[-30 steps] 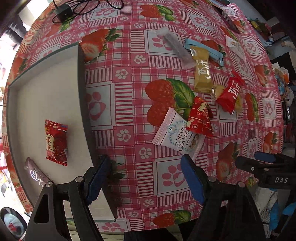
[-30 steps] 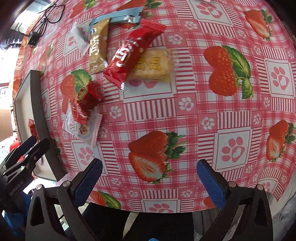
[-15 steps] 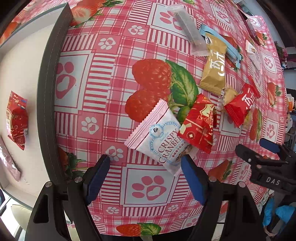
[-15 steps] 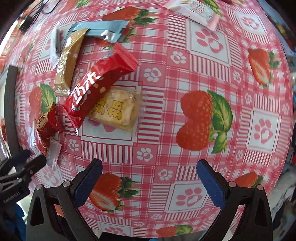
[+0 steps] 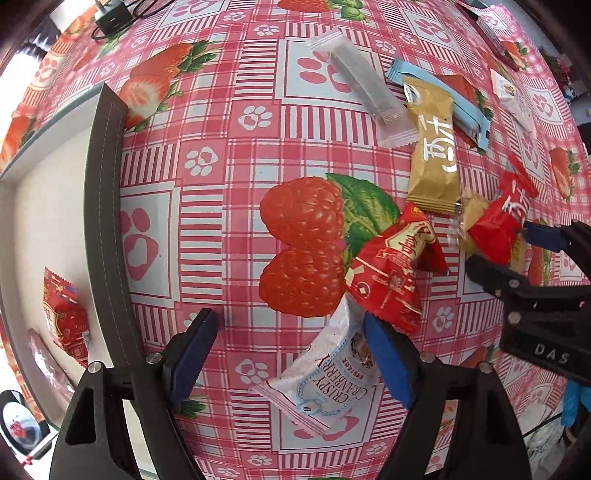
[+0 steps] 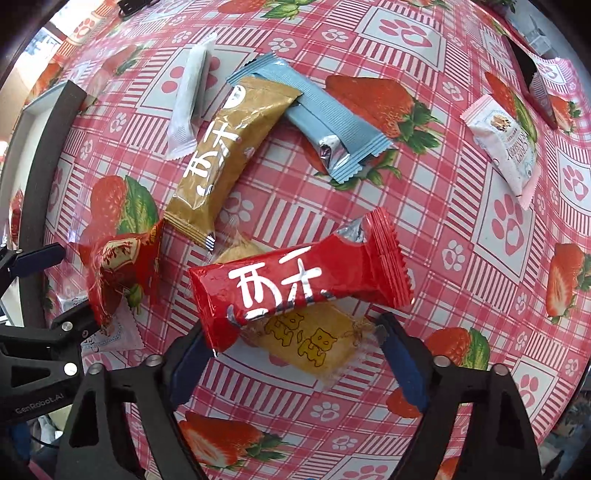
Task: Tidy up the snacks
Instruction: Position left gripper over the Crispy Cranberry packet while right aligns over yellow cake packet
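Observation:
Snack packets lie on the strawberry tablecloth. My left gripper (image 5: 291,354) is open, low over a white Crispy Cranberry packet (image 5: 325,380) that lies between its fingers, with a red packet (image 5: 391,280) overlapping it. My right gripper (image 6: 295,354) is open, its fingers straddling a red bar (image 6: 295,280) that rests on a yellow biscuit packet (image 6: 314,343). A gold bar (image 6: 229,155), a light blue packet (image 6: 325,122) and a white stick (image 6: 188,99) lie beyond. A dark-rimmed tray (image 5: 99,221) at the left holds a red packet (image 5: 64,317).
A second Crispy Cranberry packet (image 6: 506,144) lies at the far right. A black charger and cable (image 5: 110,16) sit at the far left of the table. The right gripper shows in the left wrist view (image 5: 517,258). The left gripper shows in the right wrist view (image 6: 51,288).
Both grippers have come down and forward. The left one now straddles the white cranberry packet; the right one has closed in on the red bar and yellow biscuit packet. Both jaws stayed open.

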The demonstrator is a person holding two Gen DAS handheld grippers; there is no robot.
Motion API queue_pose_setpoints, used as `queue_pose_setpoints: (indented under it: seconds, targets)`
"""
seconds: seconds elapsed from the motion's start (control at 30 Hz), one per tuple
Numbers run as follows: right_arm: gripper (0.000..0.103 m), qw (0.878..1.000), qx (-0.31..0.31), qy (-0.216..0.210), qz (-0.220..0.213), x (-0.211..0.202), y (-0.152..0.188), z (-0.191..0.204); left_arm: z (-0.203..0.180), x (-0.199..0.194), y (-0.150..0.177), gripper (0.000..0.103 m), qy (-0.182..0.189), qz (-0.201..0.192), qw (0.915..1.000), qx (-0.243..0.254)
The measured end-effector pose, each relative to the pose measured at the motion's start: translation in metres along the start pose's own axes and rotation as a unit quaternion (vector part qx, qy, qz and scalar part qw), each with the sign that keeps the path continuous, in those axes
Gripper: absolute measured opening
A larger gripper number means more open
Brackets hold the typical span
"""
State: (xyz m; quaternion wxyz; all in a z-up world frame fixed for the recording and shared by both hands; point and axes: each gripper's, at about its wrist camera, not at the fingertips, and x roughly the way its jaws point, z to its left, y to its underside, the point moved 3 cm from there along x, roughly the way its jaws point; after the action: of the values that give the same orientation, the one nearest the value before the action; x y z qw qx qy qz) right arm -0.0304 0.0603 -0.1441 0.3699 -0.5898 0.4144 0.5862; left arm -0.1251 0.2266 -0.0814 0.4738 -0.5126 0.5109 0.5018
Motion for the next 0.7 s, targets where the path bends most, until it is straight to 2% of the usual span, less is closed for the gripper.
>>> queue_pose_setpoints:
  seconds: [0.03,0.1,0.17,0.37,0.4,0.43,0.47,0.5,0.63,0.7]
  targets:
    - [0.071,1.000,0.007,-0.004,-0.004,-0.003,0.001,-0.003,0.002,-0.001,0.002,0.082,0.000,-0.002,1.0000,0.009]
    - [0.049,1.000,0.019,-0.019,-0.003,-0.017,0.011,-0.008,0.007,-0.005,0.005,0.082,-0.005,-0.003,0.9996,0.028]
    - [0.044,0.999,0.038,-0.034,0.007,-0.022,0.027,-0.011,0.001,-0.013,0.017,0.082,-0.012,-0.008,0.9987,0.049]
    - [0.044,0.989,0.113,-0.084,0.052,-0.017,0.086,-0.030,-0.008,-0.034,0.047,0.084,-0.016,-0.024,0.9928,0.117]
    - [0.051,0.986,0.125,-0.093,0.062,-0.014,0.094,-0.032,-0.007,-0.036,0.052,0.084,-0.017,-0.026,0.9916,0.126]
    - [0.064,0.984,0.135,-0.092,0.068,-0.013,0.104,-0.036,-0.007,-0.038,0.056,0.084,-0.018,-0.026,0.9908,0.131]
    - [0.095,0.984,0.144,-0.082,0.067,-0.015,0.111,-0.040,-0.015,-0.037,0.061,0.085,-0.020,-0.025,0.9904,0.134]
    - [0.102,0.984,0.151,-0.073,0.058,-0.019,0.116,-0.044,-0.015,-0.036,0.063,0.085,-0.022,-0.023,0.9901,0.136]
    - [0.102,0.984,0.160,-0.065,0.047,-0.034,0.116,-0.057,-0.048,-0.014,0.066,0.087,-0.029,-0.012,0.9891,0.144]
    - [0.102,0.987,0.148,-0.049,0.042,-0.036,0.103,-0.054,-0.064,-0.004,0.061,0.089,-0.040,-0.012,0.9880,0.148]
